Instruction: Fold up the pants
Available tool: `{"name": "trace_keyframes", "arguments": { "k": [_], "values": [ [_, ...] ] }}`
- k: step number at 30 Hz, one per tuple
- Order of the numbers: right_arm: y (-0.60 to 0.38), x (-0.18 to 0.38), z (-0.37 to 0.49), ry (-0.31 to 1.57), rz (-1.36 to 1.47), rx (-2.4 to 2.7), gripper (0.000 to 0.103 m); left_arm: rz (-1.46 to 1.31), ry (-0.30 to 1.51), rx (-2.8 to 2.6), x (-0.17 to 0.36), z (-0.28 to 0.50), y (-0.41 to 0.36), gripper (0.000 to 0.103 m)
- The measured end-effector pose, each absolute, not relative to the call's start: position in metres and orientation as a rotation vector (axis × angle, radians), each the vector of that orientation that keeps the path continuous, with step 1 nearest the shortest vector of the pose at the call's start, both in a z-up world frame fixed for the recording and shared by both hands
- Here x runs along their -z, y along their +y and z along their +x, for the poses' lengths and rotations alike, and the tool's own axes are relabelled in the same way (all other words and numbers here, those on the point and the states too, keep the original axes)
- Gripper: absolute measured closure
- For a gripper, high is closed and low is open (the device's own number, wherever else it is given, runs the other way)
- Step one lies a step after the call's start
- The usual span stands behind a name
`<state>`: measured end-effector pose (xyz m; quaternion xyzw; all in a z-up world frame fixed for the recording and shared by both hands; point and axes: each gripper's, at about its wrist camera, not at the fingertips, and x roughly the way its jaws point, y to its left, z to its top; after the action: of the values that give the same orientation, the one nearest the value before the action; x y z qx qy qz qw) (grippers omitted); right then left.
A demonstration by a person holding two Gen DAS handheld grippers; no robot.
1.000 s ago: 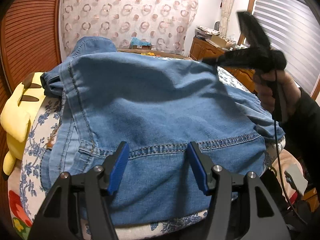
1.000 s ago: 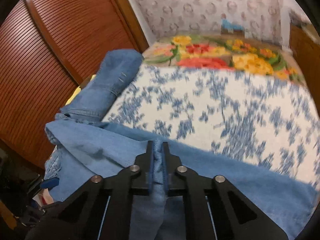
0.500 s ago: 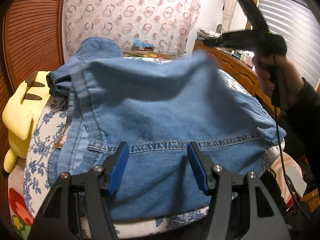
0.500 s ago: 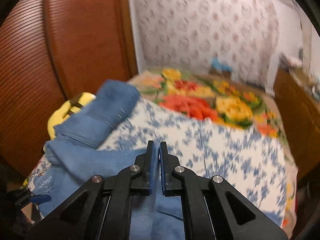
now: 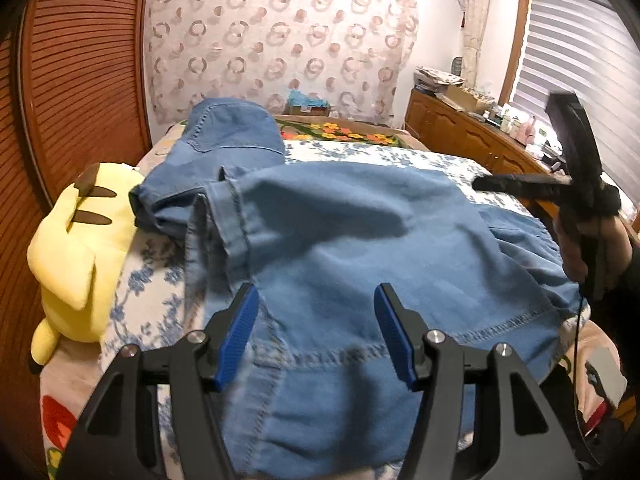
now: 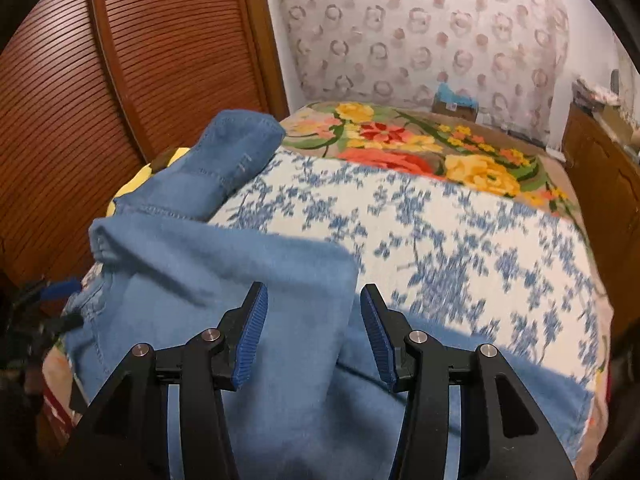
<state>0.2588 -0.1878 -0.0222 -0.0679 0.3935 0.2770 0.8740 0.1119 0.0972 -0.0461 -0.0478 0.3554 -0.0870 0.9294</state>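
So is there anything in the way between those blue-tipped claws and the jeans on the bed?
Nothing visible. The left gripper hangs open just above the blue denim pants. The right gripper's jaws are opening, with a fold of the denim directly beneath them. The yellow plush toy lies off to the side.

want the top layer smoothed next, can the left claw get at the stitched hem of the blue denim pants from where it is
Probably yes: the left claw hangs open right over the stitched hem of the blue denim pants, with nothing in between.

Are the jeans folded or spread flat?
Folded: one denim layer of the jeans lies doubled over another on the bed.
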Motion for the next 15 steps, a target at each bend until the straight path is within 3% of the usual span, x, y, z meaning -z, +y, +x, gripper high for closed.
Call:
{"name": "trace_keyframes", "arguments": {
  "k": [15],
  "values": [
    [-0.184,0.069,0.296,0.919,-0.189,-0.482,0.054,-0.123,0.783,0.048,0.075,0.151,0.147,0.044]
  ]
}}
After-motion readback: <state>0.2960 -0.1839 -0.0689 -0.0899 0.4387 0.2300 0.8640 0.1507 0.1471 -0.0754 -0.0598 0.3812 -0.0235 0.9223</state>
